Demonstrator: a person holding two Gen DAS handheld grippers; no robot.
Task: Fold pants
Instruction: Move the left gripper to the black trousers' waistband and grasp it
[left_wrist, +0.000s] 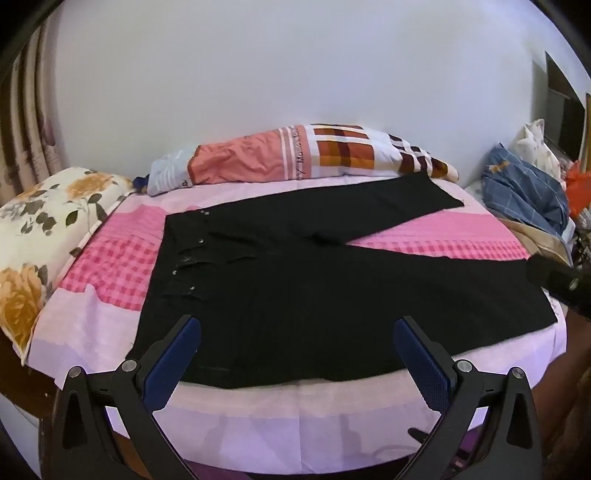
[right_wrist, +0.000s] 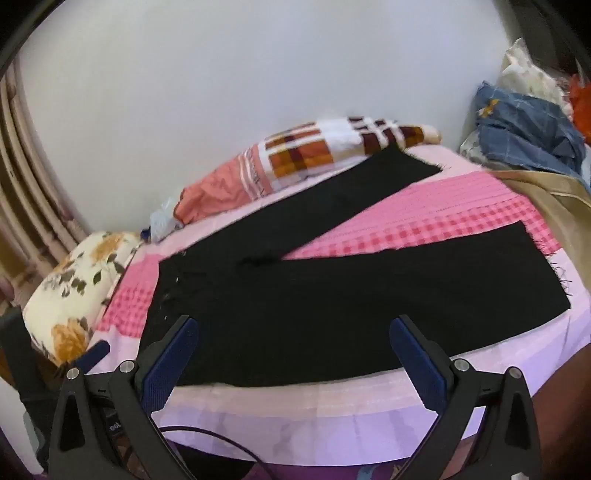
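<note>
We see black pants (left_wrist: 332, 273) flat on bed (left_wrist: 258, 402), legs toward 2 o'clock | left gripper (left_wrist: 295, 350) released, empty | right gripper (right_wrist: 291, 350) released, empty

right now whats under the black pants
The black pants lie spread flat on a pink checked bedsheet, which shows all around them. Whatever lies directly beneath the cloth is covered.

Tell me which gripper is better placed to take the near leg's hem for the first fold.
Right, probably. The near leg's hem lies closer to the open right gripper, while the open left gripper faces the waistband end of the pants.
</note>
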